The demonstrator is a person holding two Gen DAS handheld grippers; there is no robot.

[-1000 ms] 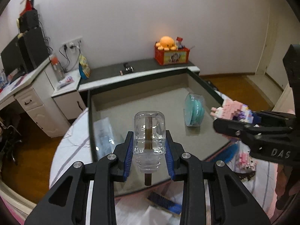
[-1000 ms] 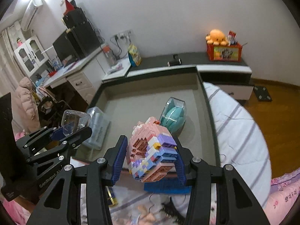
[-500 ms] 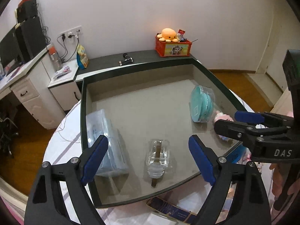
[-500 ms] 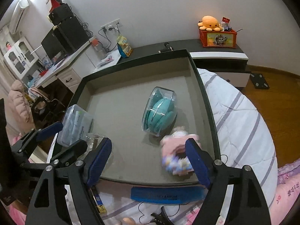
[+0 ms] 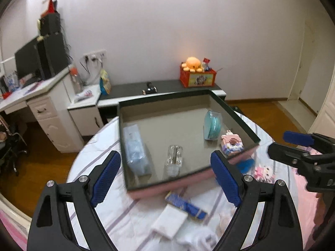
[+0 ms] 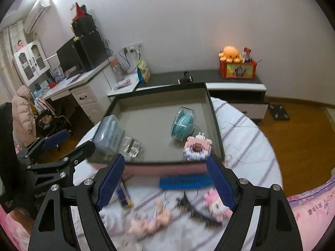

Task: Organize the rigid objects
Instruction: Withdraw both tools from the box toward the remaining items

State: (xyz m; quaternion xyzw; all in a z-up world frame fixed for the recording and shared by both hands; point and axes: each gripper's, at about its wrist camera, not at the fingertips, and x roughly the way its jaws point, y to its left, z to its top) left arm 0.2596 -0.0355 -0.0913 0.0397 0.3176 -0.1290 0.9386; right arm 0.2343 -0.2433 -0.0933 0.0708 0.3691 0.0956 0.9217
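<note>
1. Two grippers, both spread wide and empty: left gripper fills the lower part of its view, right gripper likewise.
2. Centre frame, a dark-rimmed tray holds four things.
3. Clear bottle lies near the tray's front edge.
4. Pink block toy sits at front right, beside a teal disc case.
5. Clear blue-tinted box lies along the tray's left side.

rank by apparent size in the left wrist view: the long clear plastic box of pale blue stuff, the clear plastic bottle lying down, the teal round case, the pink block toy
1. Long clear plastic box
2. Clear plastic bottle, nearer the camera, so unsure against the case
3. Teal round case
4. Pink block toy, close to the case in size
</note>
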